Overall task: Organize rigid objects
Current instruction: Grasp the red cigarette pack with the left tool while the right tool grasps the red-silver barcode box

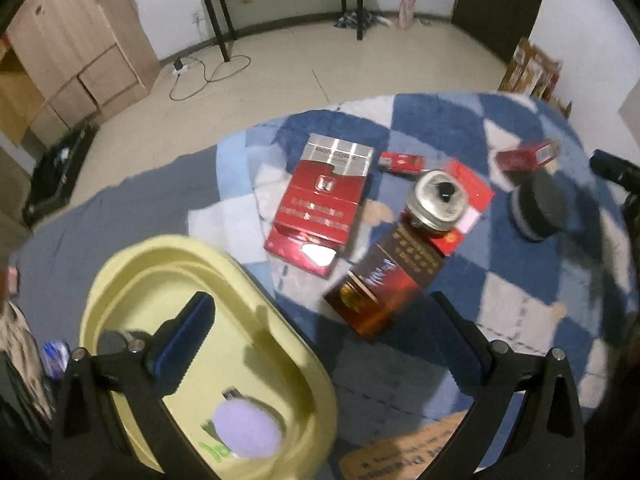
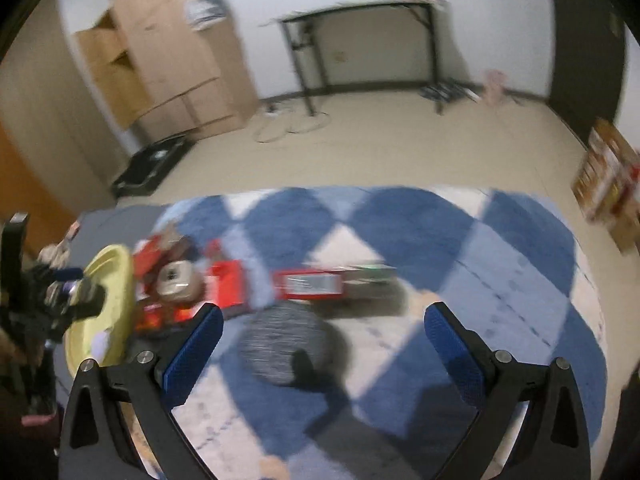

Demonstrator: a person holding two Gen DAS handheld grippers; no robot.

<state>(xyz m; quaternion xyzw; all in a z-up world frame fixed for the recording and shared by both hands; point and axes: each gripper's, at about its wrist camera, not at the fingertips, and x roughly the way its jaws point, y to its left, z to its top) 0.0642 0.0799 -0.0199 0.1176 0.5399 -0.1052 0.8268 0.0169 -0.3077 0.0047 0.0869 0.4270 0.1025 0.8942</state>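
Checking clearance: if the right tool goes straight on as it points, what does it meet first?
Probably the dark round object, lying between the open right tool's fingers; blur leaves depth unclear.

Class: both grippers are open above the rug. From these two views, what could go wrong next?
1. The upright can stands among red boxes; reaching with the left gripper for the brown box beside it might topple it.
2. The right wrist view is blurred, so the right gripper may misjudge the dark round tin.
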